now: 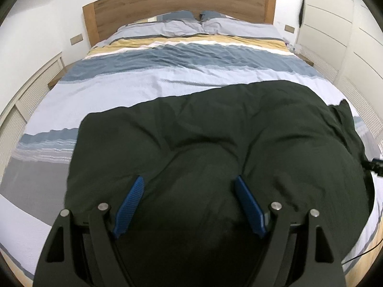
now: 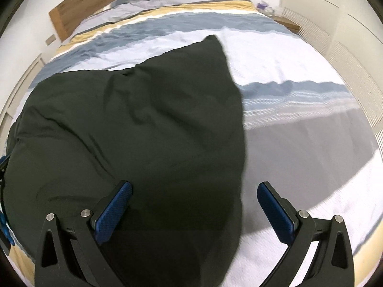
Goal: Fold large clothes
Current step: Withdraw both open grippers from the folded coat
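The left gripper point(image 1: 189, 183) is seen w/ its jaws spread wide, nothing clamped betw. the blue pads point(image 1: 129, 206); only the dark green garment point(image 1: 215, 143) is seen beneath and betw. them, and whether the pads touch the cloth can't be told. The right gripper point(image 2: 195, 189) is likewise released, jaws apart; its left pad point(image 2: 112, 211) is placed over the garment point(image 2: 131, 131), its right pad point(image 2: 275, 212) over bare duvet, so the garment's right edge runs down betw. the two.

The garment is spread on the near half of the bed, creased and puffed in the middle. In the right wrist view a pointed corner is seen reaching toward the far right, and the right edge is blurred. In the left wrist view a small rumpled flap is noted at the far right of the cloth, near part of the other gripper at the frame's right edge.

Beneath lies the striped duvet point(image 1: 167, 81), banded white, blue, yellow and grey. Two pillows point(image 1: 201, 27) are set at the far end against a wooden headboard point(image 1: 179, 2). Slatted white panels point(image 1: 359, 95) are seen along the right side.
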